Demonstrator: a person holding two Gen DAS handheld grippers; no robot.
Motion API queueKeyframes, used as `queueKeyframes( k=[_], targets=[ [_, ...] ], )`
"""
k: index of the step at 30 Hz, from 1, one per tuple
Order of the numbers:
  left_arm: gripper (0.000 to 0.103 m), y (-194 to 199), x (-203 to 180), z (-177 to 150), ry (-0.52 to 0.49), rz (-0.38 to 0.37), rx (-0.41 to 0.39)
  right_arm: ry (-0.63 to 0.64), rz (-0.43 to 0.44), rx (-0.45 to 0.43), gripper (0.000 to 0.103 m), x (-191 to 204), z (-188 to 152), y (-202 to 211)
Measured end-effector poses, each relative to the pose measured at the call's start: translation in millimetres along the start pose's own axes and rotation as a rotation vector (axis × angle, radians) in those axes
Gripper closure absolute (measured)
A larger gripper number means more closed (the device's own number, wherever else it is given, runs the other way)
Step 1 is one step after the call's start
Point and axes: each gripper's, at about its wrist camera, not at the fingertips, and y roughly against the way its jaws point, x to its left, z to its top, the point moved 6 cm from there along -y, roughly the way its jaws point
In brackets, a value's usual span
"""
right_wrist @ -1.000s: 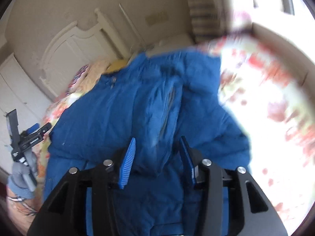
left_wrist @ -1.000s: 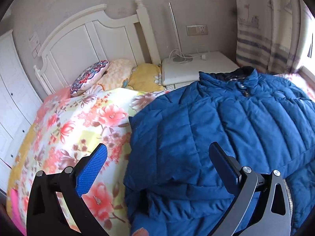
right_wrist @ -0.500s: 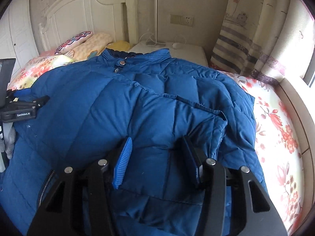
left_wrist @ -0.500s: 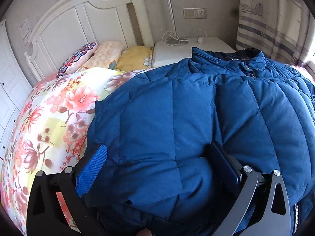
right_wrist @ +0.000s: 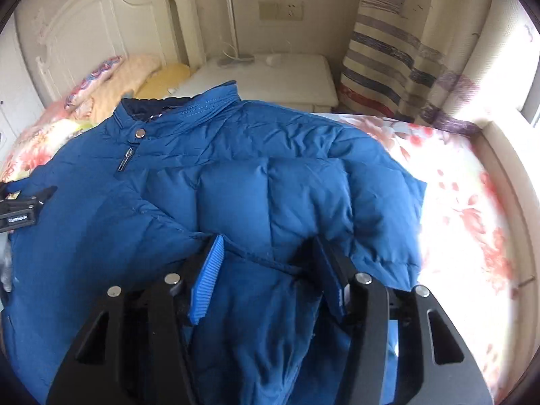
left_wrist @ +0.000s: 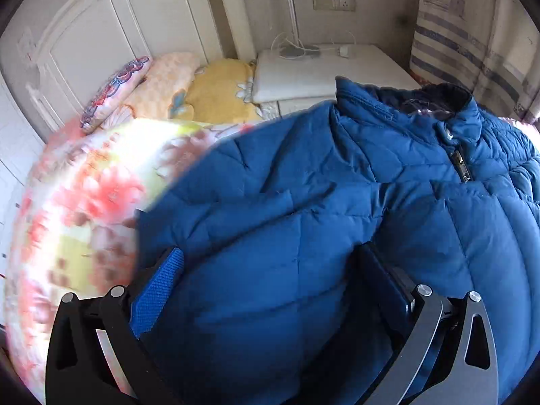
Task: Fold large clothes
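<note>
jacket [right_wrist: 243, 175], blue and quilted, lies on a floral bedspread [left_wrist: 77, 209] below a white headboard [left_wrist: 111, 40]; striped curtain [right_wrist: 398, 50] right. left gripper [left_wrist: 270, 280] stands wide; right gripper [right_wrist: 270, 266] is opening, fabric between its pads.

Blue puffer jacket [right_wrist: 270, 182] (sleeves folded in)

A bed [right_wrist: 472, 209] with a floral cover carries a blue puffer jacket [right_wrist: 270, 189] spread across it, collar toward the far white headboard [left_wrist: 111, 33]. At the far left, pillows [left_wrist: 162, 81] lie against that headboard.
</note>
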Motion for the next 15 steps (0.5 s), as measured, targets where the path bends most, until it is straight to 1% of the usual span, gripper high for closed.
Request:
queueKeyframes(
  k=[2,4,5,7,9,10,11,12,13,15],
  targets=[
    [0.004,1.4,1.1,-1.3,0.006,-0.005,-0.008,-0.002,0.013,0.025,0.048,-0.4,0.2,2.4],
    [0.004,1.5,0.6,-1.8,0.000,-0.002,-0.017,0.017,0.012,0.036,0.048,-2.7,9.8,10.2],
    [0.004,1.1,0.8,-2.0,0.001,-0.002,-0.021,0.015,0.004,0.022,0.048,-5.7,17.7,12.5],
    [0.004,0.6,1.2,-2.9,0.002,0.001,-0.028,0.008,-0.047,-0.025,0.046,-16.5,37.7,17.2],
    [0.004,1.3,0.6,-4.6,0.002,0.007,-0.039,0.001,-0.064,-0.022,0.046,-23.6,50.2,5.6],
    [0.004,1.7,0.0,-5.1,0.000,0.010,-0.043,0.002,-0.068,0.001,0.046,-28.4,53.0,-5.4],
    [0.004,2.3,-0.6,-5.5,-0.001,0.012,-0.044,0.011,-0.082,0.050,0.044,-33.4,52.8,-24.5],
    [0.004,2.8,-1.9,-5.6,-0.001,0.013,-0.045,0.015,-0.066,0.083,0.039,-36.4,49.7,-41.1],
    [0.004,2.7,-2.0,-5.8,-0.001,0.015,-0.047,0.001,-0.033,0.065,0.036,-39.0,49.2,-46.0],
    [0.004,2.7,-2.0,-6.1,0.001,0.014,-0.048,-0.009,-0.016,0.068,0.036,-41.2,49.8,-45.4]
  ],
)
